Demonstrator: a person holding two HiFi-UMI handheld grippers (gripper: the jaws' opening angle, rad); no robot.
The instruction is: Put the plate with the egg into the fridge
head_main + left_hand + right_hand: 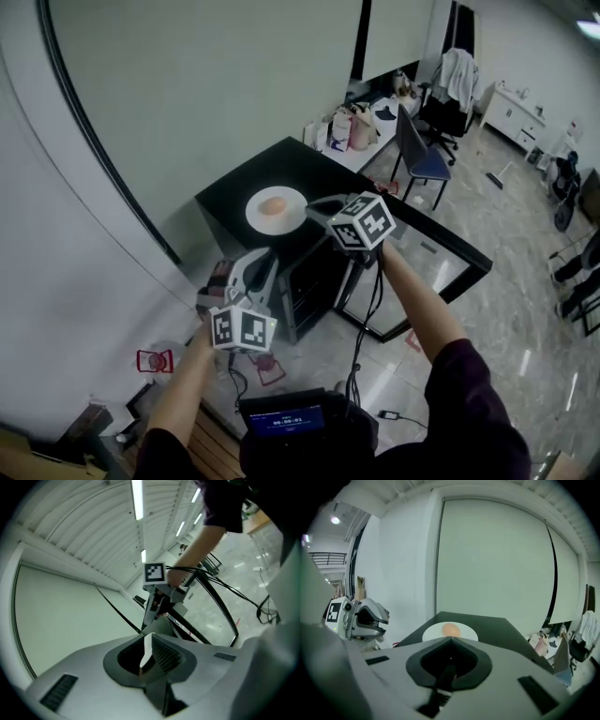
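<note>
**Task status.** None of the transfer is done. The plate (255,218) with the egg (273,205) sits on the black top of the mini fridge (230,192), and neither gripper touches it. The glass fridge door (427,272) stands swung open, and wire shelves show inside the cabinet. Judged from this, access is ready. You have yet to grip the plate, lift it, lower it to a shelf and release it. Closing the door may follow.

**Right gripper.** The right gripper (317,208) hangs at the plate's near edge, close to the rim and apart from it. In the right gripper view its jaws look closed on each other, with nothing between them. The plate (465,633) lies straight ahead, just beyond the jaw tips, with the egg (450,629) near its centre. You will likely need to open the jaws before they can take the rim.

**Left gripper.** The left gripper (253,274) is held lower, off the fridge's front left corner and well apart from the plate. In the left gripper view its jaws stand slightly parted, one ribbed pad exposed, and hold nothing.

**Handling note.** The egg rests loose on the plate, so a tilted lift could let it roll.
</note>
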